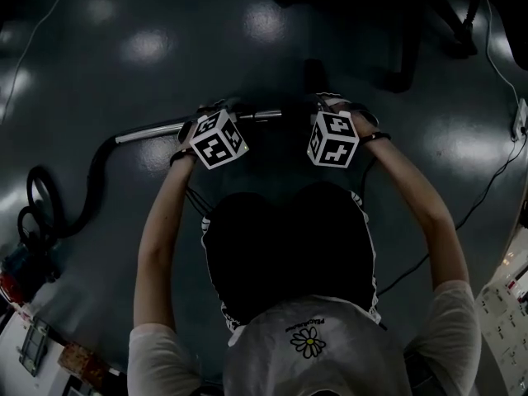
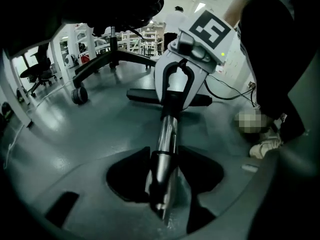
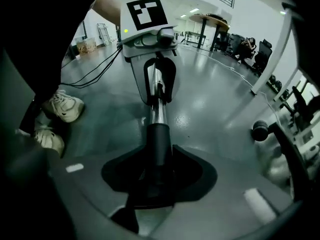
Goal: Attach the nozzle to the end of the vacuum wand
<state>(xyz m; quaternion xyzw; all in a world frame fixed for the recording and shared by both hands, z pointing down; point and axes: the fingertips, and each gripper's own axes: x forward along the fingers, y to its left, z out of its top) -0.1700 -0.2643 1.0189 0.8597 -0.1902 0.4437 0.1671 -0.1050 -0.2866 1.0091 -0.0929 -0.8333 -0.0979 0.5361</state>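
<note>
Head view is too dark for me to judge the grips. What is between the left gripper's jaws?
Observer: The chrome wand. The left gripper has its jaws closed on it.
Operator: And the right?
Observer: The right gripper clamps the nozzle by its black neck.
Operator: Any gap at the joint?
Observer: None shows in the right gripper view. The wand runs straight into that neck, though I cannot tell whether it is fully seated.

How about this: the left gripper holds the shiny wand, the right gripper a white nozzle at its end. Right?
Not quite. The nozzle is black, not white; the right gripper view shows it. Otherwise yes: the left gripper holds the shiny wand, the right gripper the nozzle at its end.
</note>
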